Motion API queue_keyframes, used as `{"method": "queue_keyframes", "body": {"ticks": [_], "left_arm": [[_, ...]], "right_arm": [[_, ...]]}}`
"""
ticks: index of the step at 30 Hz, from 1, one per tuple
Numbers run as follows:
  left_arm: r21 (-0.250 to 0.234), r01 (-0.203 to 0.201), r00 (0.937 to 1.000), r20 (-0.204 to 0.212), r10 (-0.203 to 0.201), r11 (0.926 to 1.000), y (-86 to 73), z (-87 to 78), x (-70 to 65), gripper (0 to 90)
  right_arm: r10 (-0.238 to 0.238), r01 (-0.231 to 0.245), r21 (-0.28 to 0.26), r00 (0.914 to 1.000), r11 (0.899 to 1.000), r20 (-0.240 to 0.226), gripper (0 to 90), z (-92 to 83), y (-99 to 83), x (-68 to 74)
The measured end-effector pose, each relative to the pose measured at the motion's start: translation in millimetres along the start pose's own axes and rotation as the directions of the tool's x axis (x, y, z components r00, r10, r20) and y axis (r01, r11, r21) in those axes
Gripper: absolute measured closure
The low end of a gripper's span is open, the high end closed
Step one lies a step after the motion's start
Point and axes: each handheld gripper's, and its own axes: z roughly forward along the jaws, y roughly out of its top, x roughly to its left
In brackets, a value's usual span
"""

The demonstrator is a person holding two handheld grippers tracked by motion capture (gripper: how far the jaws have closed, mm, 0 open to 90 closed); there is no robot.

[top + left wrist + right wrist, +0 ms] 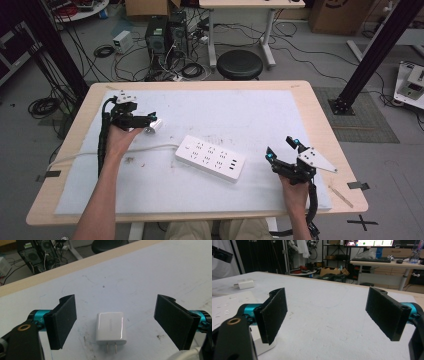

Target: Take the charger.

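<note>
The left gripper [116,323] is spreading its black jaws wide around a white charger [110,327], which is lying flat between them on the white mat [140,277], prongs pointing toward the camera.

Your left gripper [150,121] sits far-left on the mat [250,107], with the charger [153,126] lying flat between its spread jaws, prongs toward you. The power strip [210,158] lies mid-table, near and right of the charger, its cable [125,150] running off the left edge. Your right gripper [281,148] is near-right, jaws apart, just right of the strip. Stool [240,64] stands behind the table's far edge.
</note>
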Motion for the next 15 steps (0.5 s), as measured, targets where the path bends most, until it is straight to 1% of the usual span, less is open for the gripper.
{"method": "queue_keyframes", "body": {"ticks": [2, 4, 5, 7, 8, 9, 11, 14, 15], "left_arm": [[-0.01, 0.008, 1.0, 0.004, -0.008, 0.9999, 0.4, 6.0, 1.6, 18.2], [0.016, 0.027, 0.9996, 0.01, -0.027, 0.9995, -2.9, 13.5, 4.1, 18.6], [0.058, 0.026, 0.9995, 0.014, -0.027, 0.998, -6.2, 19.0, 6.3, 18.6], [0.098, 0.025, 0.9992, 0.028, -0.028, 0.9949, -10.1, 25.4, 7.2, 18.9], [0.11, 0.027, 0.999, 0.032, -0.031, 0.9935, -12.3, 29.3, 6.2, 18.9], [0.12, 0.026, 0.9988, 0.038, -0.031, 0.9924, -13.5, 31.8, 5.2, 18.9], [0.136, 0.015, 0.9991, 0.038, -0.02, 0.9906, -15.9, 36.8, 3.2, 18.9], [0.159, 0.013, 0.9992, 0.036, -0.019, 0.9873, -19.5, 42.7, 2.1, 19.2], [0.165, 0.02, 0.999, 0.035, -0.026, 0.9861, -21.7, 45.0, 1.9, 19.4]], "right_arm": [[0.003, -0.003, 0.0, 1.0, 1.0, 0.0, 17.9, 0.0, 0.0, 0.1], [0.002, -0.002, 0.002, 1.0, 1.0, 0.0, 17.9, 0.0, 0.0, -0.2], [0.0, 0.0, 0.002, 1.0, 1.0, 0.001, 17.9, 0.1, -0.1, -0.1], [-0.002, 0.002, 0.002, 1.0, 1.0, 0.002, 17.9, 0.0, 0.0, 0.0], [0.004, -0.004, 0.006, 1.0, 1.0, -0.001, 18.0, 0.0, 0.0, 0.6], [-0.003, 0.003, 0.003, 1.0, 1.0, -0.002, 18.0, 0.4, 0.0, 0.4], [-0.003, 0.003, 0.003, 1.0, 1.0, 0.0, 17.9, 0.5, 0.1, 0.7], [-0.009, 0.009, 0.005, 1.0, 1.0, 0.002, 17.9, 0.7, 0.1, 1.1], [-0.014, 0.014, 0.004, 0.9999, 1.0, 0.002, 17.9, 0.8, 0.1, 0.9]]}}
